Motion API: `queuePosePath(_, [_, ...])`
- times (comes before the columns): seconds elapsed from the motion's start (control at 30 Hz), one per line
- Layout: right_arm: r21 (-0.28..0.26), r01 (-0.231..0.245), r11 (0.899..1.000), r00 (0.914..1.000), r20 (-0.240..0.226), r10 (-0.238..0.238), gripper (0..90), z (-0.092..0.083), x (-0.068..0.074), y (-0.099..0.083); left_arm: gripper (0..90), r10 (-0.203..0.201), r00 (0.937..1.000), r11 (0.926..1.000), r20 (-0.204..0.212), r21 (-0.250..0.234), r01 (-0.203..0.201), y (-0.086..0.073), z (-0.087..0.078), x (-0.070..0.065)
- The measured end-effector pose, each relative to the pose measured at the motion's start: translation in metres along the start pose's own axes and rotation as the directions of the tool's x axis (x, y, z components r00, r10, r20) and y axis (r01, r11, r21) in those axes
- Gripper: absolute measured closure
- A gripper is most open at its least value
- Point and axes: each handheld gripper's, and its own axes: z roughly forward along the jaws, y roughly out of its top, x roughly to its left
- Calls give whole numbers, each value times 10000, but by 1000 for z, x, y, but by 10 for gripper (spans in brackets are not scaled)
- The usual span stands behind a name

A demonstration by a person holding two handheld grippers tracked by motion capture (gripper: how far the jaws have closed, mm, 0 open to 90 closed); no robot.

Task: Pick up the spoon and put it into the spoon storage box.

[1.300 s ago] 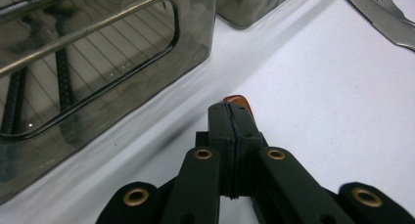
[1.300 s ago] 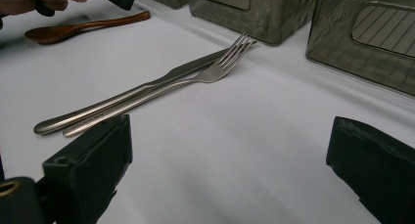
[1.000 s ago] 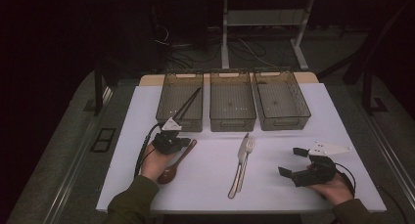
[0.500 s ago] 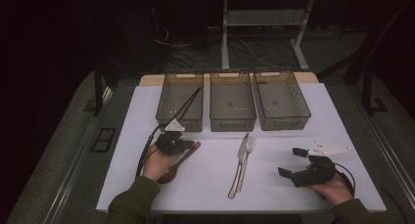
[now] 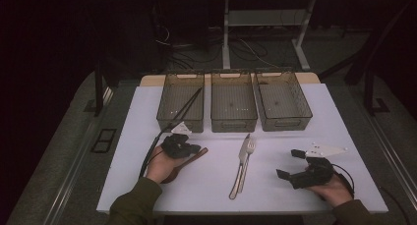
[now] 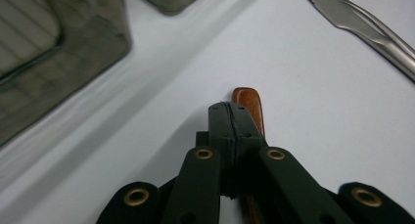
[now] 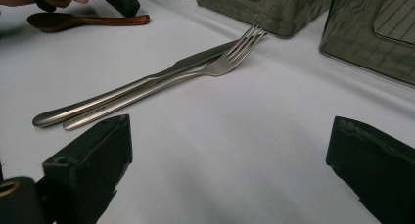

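Note:
A wooden spoon point(image 5: 193, 158) lies on the white mat point(image 5: 216, 195) at front left. My left gripper point(image 5: 195, 149) is low over its handle with the jaws pressed together. In the left gripper view the brown handle point(image 6: 247, 99) runs under the shut jaws point(image 6: 230, 109) and pokes out past their tip. A steel knife point(image 5: 242, 156) and fork point(image 5: 251, 146) lie side by side at mid mat. My right gripper point(image 5: 289, 164) rests at front right, jaws wide apart and holding nothing point(image 7: 230, 121), facing the fork point(image 7: 235, 53) and knife point(image 7: 147, 82).
Three smoky translucent bins stand in a row at the back of the mat: left point(image 5: 166, 118), middle point(image 5: 233, 121), right point(image 5: 300, 118). Dark chopsticks point(image 5: 189, 104) lean out of the left bin. Bare mat lies between the cutlery and both hands. The table's edges drop off around the mat.
My left hand and gripper have crept slightly to the right along the spoon. The right hand, the knife and the fork have stayed where they were.

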Motion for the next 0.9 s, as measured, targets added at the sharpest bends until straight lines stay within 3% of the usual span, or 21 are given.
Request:
queuePosePath(0.43, [78, 60, 10000, 9999, 89, -61, 27, 1, -1, 0, 887, 416, 9955, 9985, 853, 333, -446, 5, 6, -15])
queuePosePath(0.73, [69, 17, 10000, 10000, 89, -18, 27, 0, -1, 0, 888, 838, 9821, 9937, 1689, 595, -950, 9, 11, -29])
queuePosePath(0.9, [77, 20, 10000, 10000, 96, -21, 27, 0, -1, 0, 887, 983, 9785, 9914, 1811, 670, -1120, 10, 13, -35])
